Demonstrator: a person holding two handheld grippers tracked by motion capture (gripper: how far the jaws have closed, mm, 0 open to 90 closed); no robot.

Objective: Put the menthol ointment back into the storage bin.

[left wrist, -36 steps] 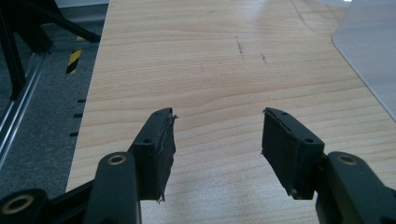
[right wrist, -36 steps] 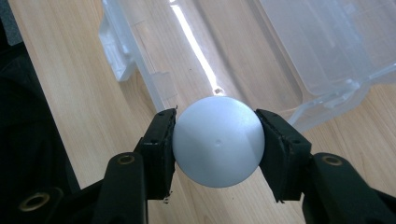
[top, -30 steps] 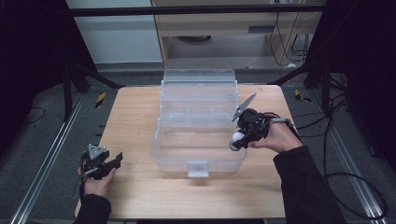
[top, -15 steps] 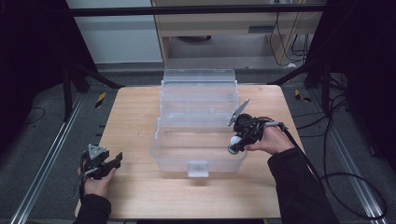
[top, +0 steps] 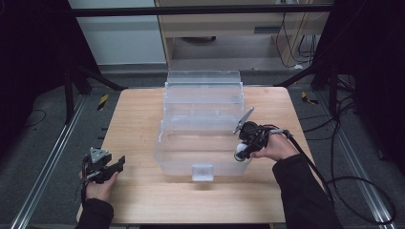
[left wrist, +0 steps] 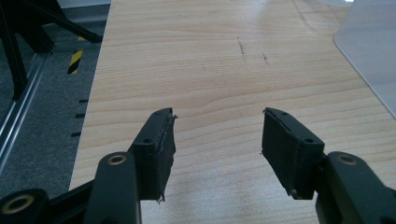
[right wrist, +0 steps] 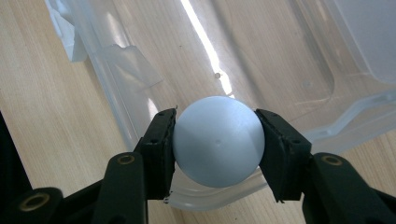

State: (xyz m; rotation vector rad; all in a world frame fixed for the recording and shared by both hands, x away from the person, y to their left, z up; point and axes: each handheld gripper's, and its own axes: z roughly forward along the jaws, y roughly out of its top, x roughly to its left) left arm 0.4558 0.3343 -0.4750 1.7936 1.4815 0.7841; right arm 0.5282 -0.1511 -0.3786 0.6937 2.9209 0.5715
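A clear plastic tiered box (top: 203, 143) stands open in the middle of the wooden table (top: 138, 114). My right gripper (top: 242, 151) is shut on a pale blue-white ball (right wrist: 217, 140) and holds it over the front right corner of the box's lowest tray (right wrist: 261, 56). In the right gripper view the ball sits between both pads, above the tray's rim. My left gripper (top: 109, 168) rests near the table's front left edge, open, with nothing between its fingers (left wrist: 156, 149). The left gripper view has bare wood ahead and the box's corner (left wrist: 369, 51) at far right.
A white latch (top: 202, 171) sticks out from the box's front wall. Dark frame legs (top: 71, 90) and cables (top: 353, 181) lie on the floor around the table. A yellow-black striped marker (top: 102, 102) lies on the floor left of the table.
My right gripper has moved down and toward the front with the ball, from beside the middle tier to the front tray's right corner. The left gripper has stayed put.
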